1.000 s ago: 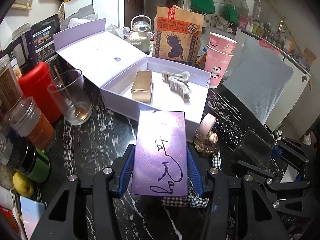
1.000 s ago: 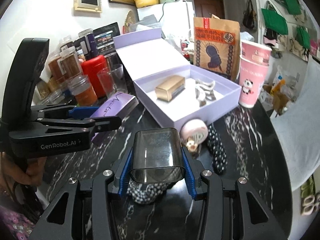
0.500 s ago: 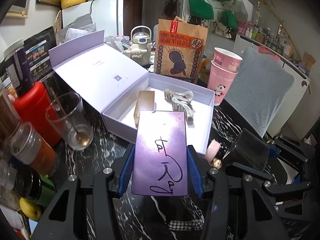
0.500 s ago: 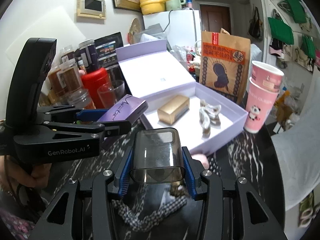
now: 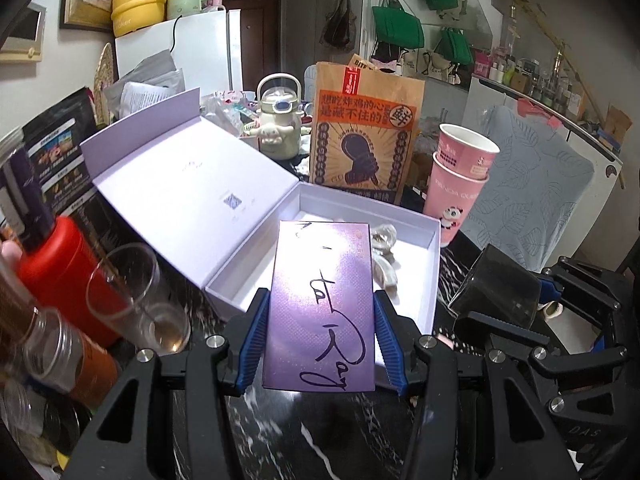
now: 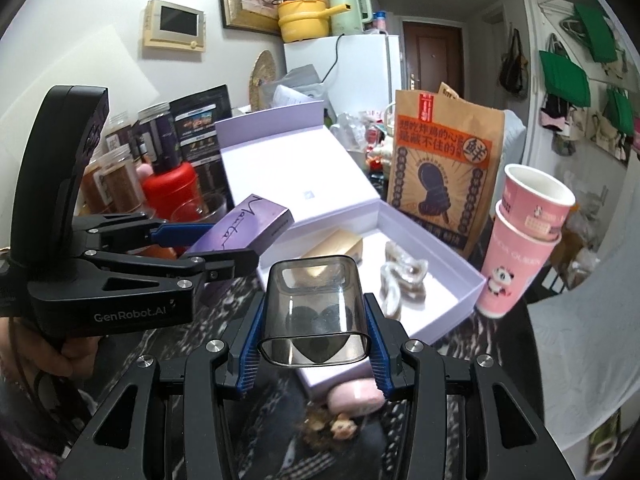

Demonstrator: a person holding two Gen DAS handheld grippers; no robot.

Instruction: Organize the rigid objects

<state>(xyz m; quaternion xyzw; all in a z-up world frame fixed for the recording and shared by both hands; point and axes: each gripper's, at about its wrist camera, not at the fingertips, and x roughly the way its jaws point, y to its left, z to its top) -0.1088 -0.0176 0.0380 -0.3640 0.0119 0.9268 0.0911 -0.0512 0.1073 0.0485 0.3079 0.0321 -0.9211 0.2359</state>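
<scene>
My left gripper is shut on a flat purple box with handwritten lettering, held over the near edge of the open lilac gift box. The right wrist view shows that same purple box left of the gift box. My right gripper is shut on a smoky clear rectangular case, hovering above the gift box's near corner. Inside the gift box lie a gold bar-shaped box and clear hair claws.
A drinking glass, red canister and jars crowd the left. Stacked pink paper cups and a brown paper bag stand behind the box. A pink compact and fabric scrunchies lie on the black marble table.
Both grippers have risen and moved forward with their loads, now over the gift box's near edge. The gold box is hidden behind the purple box in the left wrist view.
</scene>
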